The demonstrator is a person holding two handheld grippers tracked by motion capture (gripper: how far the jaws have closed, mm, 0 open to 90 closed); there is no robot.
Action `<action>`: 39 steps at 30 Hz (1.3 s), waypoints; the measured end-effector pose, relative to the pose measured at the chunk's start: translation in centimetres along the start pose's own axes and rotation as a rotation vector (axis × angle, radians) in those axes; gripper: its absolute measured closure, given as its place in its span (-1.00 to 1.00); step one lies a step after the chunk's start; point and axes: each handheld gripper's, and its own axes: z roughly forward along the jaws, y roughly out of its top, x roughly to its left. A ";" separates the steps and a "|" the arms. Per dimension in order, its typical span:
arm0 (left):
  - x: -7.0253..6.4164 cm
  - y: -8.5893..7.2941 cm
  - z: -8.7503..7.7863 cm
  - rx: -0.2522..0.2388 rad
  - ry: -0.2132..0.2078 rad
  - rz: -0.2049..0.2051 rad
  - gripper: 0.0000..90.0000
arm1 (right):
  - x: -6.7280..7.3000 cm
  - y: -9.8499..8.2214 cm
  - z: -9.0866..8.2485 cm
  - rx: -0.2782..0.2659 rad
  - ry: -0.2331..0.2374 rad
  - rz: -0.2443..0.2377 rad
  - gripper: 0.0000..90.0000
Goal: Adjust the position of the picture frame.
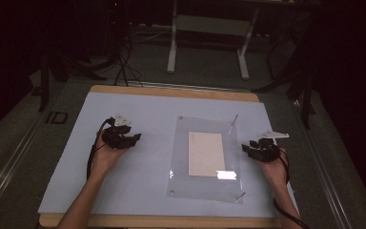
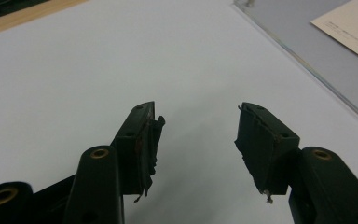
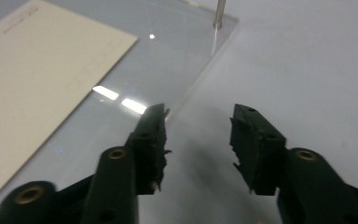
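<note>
Nothing looks started: both the left gripper (image 1: pixel 132 135) and right gripper (image 1: pixel 246 149) gape empty beside the clear sheet (image 1: pixel 181 167) covering a card (image 1: pixel 206 153) at centre frame.

One clear plate (image 1: pixel 205 157), one cream card (image 1: pixel 206 153) in it, what look like four corner pins (image 1: pixel 233 124), two grippers, left (image 1: pixel 136 138) and right (image 1: pixel 245 149), on one worktop (image 1: pixel 138 181).

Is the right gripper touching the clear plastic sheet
Apart. In the right gripper view, the right gripper stands open, nothing between its jaws, and the clear sheet's edge lies beyond them.
</note>
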 end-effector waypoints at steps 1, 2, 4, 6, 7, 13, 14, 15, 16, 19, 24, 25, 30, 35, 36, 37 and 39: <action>-0.1 -0.1 0.1 -0.009 -0.006 -0.001 0.04 | -0.1 0.3 0.2 -0.005 -0.003 -0.004 0.25; -0.1 -0.2 0.1 -0.018 -0.013 -0.011 0.04 | -0.2 0.6 0.4 -0.010 -0.003 -0.004 0.28; 0.0 -0.4 -0.1 -0.036 -0.029 -0.035 0.04 | -0.4 1.3 0.8 -0.026 -0.001 0.002 0.34; 0.2 -0.8 -0.3 -0.058 -0.049 -0.068 0.04 | -0.7 2.1 1.2 -0.038 0.006 0.021 0.41; 0.2 -1.0 -0.5 -0.068 -0.051 -0.073 0.04 | -0.8 2.5 1.5 -0.046 0.006 0.028 0.43; 1.1 -1.5 -1.1 -0.072 -0.051 -0.109 0.06 | -1.0 5.1 3.6 -0.062 -0.009 0.025 0.44; 1.4 -1.5 -1.2 -0.080 -0.056 -0.125 0.06 | -1.0 5.4 3.9 -0.063 -0.009 0.026 0.45; 1.5 -1.5 -1.2 -0.082 -0.050 -0.129 0.05 | -1.0 5.8 4.4 -0.061 -0.014 0.028 0.45; 1.5 -1.5 -1.2 -0.083 -0.049 -0.130 0.06 | -1.1 6.0 4.9 -0.057 -0.021 0.028 0.45; 1.3 -1.6 -1.0 -0.065 -0.050 -0.116 0.06 | -1.3 6.8 6.2 -0.055 -0.038 0.046 0.45; 0.9 -1.6 -0.6 -0.055 -0.057 -0.084 0.06 | -1.6 7.8 7.9 -0.034 -0.045 0.068 0.58; 0.9 -1.6 -0.6 -0.054 -0.057 -0.081 0.06 | -1.6 8.0 8.2 -0.027 -0.046 0.069 0.67; 1.0 -1.8 -0.4 -0.048 -0.059 -0.083 0.06 | -1.5 8.5 9.1 0.009 -0.072 0.065 0.89; 1.2 -1.9 -0.3 -0.041 -0.053 -0.089 0.07 | -1.3 8.7 9.1 0.015 -0.080 0.077 0.90; 1.2 -1.9 -0.3 -0.046 -0.054 -0.095 0.07 | -1.3 8.7 9.2 0.015 -0.082 0.081 0.90; 1.3 -1.9 -0.4 -0.047 -0.053 -0.094 0.07 | -1.2 8.9 9.2 0.015 -0.082 0.086 0.90; 1.4 -1.9 -0.4 -0.050 -0.049 -0.097 0.08 | -1.0 9.4 9.4 0.018 -0.081 0.086 0.90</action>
